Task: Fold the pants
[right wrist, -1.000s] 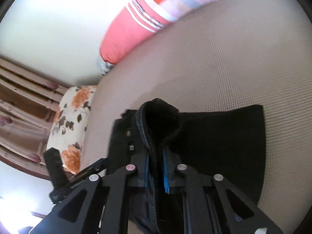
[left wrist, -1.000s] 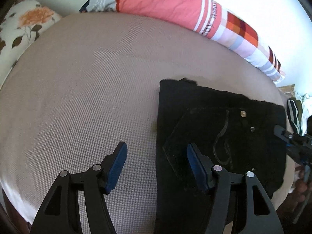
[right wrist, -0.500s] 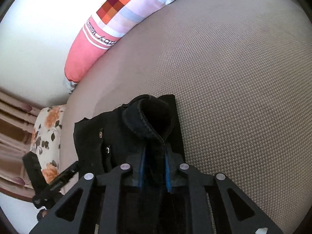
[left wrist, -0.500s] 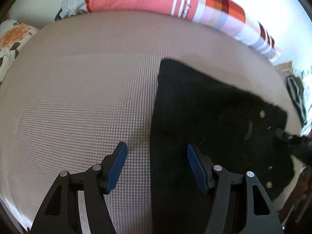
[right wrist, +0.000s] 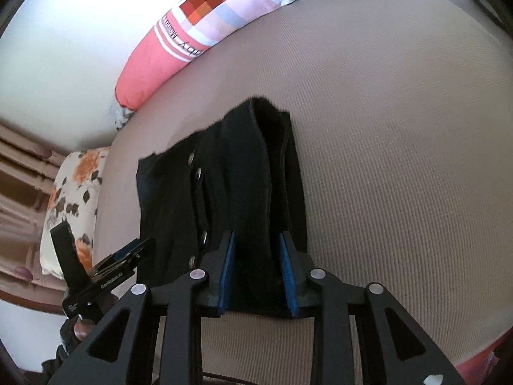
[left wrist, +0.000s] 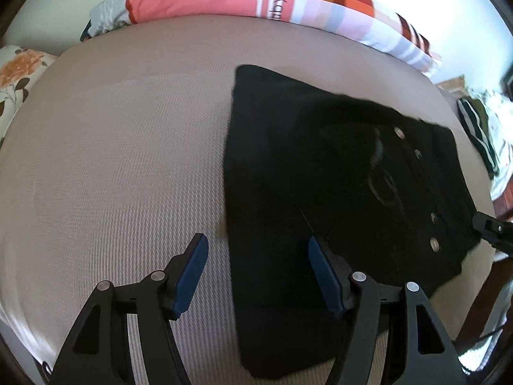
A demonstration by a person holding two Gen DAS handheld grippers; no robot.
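Right gripper [right wrist: 256, 258]: we see its jaws just opening, a fold of cloth between the blue pads.
Black pants [right wrist: 179, 199]: folded on our beige mattress [right wrist: 400, 160].

The left gripper [left wrist: 256, 266] points down at a slant. Its 2 black fingers with blue pads [left wrist: 191, 274] stand wide apart, and nothing is squeezed between them. One finger is over the edge of the black pants [left wrist: 336, 173].

The right gripper [right wrist: 258, 269] also points down at a slant. Its jaws have just been opening. A thick fold of the pants sits between its blue pads [right wrist: 226, 272], which stand close at each side of it.
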